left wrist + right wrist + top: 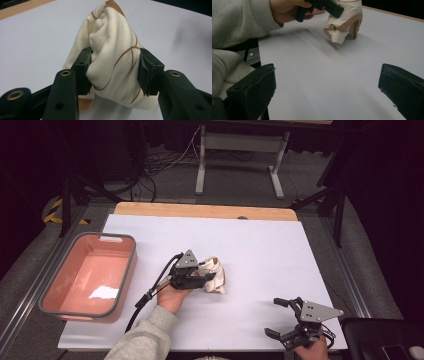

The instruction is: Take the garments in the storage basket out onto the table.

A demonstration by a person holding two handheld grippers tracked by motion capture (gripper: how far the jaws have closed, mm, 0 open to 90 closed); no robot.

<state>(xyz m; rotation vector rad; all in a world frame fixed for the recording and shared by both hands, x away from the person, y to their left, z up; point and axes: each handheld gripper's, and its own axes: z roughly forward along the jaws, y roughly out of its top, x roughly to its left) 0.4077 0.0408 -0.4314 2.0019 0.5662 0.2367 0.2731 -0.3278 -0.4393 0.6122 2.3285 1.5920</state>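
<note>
— Cloth, cream with thin tan lines, sits bunched up near the middle of the white table, a touch toward six o'clock from dead centre. See it?

— I do. The left gripper has it, hasn't it?

— Yes. In the left gripper view the two black jaws press into the cloth from either side, and the fabric bulges up above them and sags out below. The bundle's lower edge looks to rest on the table, though I can't swear to it.

— And the hand?

— The left hand comes in from about seven o'clock, in a grey sleeve, with the cable trailing back toward the table's near edge.

— What about the other claw?

— The right gripper is down at five o'clock, by the near right corner, well apart from the cloth. Its jaws are spread wide with nothing between them; in the right gripper view there is bare table between the two black pads, and the cloth is up at twelve o'clock, far off, with the left gripper clamped on it.

— Anything else on the table?

— A pink bin with a grey rim at nine o'clock, hanging over the left edge. It stands well apart from the cloth.
</note>
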